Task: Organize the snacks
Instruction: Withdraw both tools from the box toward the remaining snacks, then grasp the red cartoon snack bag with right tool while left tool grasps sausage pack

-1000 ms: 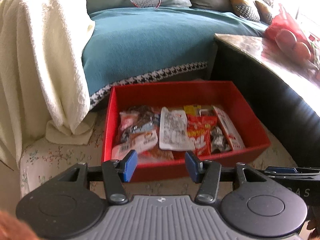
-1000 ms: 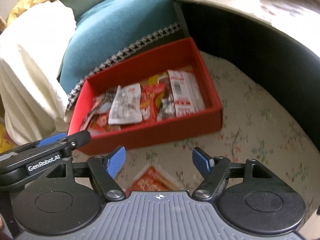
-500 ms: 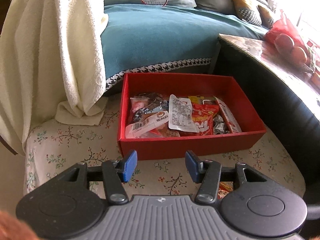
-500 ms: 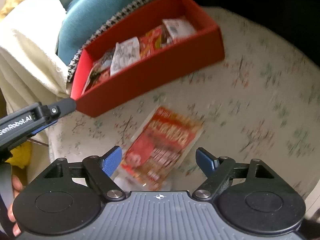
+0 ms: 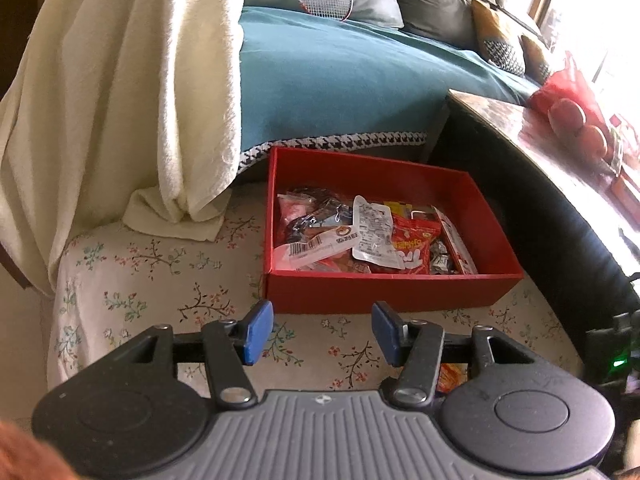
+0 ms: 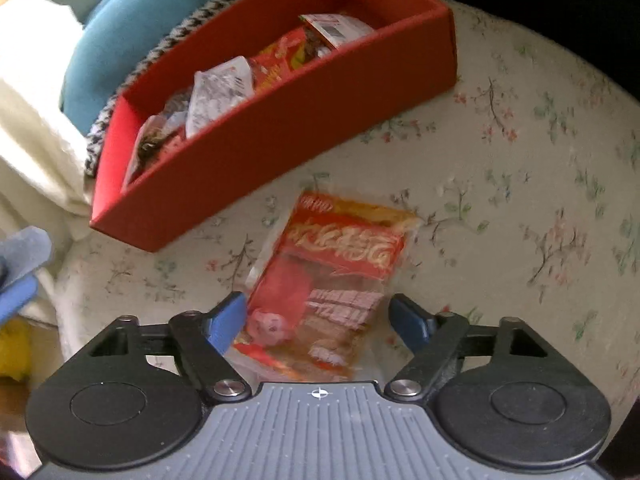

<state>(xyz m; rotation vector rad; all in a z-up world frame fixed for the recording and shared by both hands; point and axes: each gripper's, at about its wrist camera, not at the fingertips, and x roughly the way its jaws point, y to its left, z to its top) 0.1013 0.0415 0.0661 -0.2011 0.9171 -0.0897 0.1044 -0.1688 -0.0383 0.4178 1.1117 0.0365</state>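
A red box (image 5: 384,294) holding several snack packets (image 5: 372,236) sits on the floral cloth; it also shows in the right wrist view (image 6: 288,120). A red and orange snack packet (image 6: 332,280) lies flat on the cloth in front of the box. My right gripper (image 6: 318,316) is open just above it, with the packet's near end between the blue fingertips (image 6: 228,316), not gripped. My left gripper (image 5: 320,332) is open and empty, held back from the box's front wall. A sliver of the loose packet (image 5: 450,376) shows behind its right finger.
A teal sofa (image 5: 340,76) with a cream towel (image 5: 120,100) draped at the left stands behind the box. A dark curved table (image 5: 560,208) with a red bag (image 5: 568,100) rises at the right. The floral cloth (image 6: 540,160) spreads around the box.
My right gripper has tilted down and moved over the loose packet, which now lies between its fingers. My left gripper has pulled back from the box.
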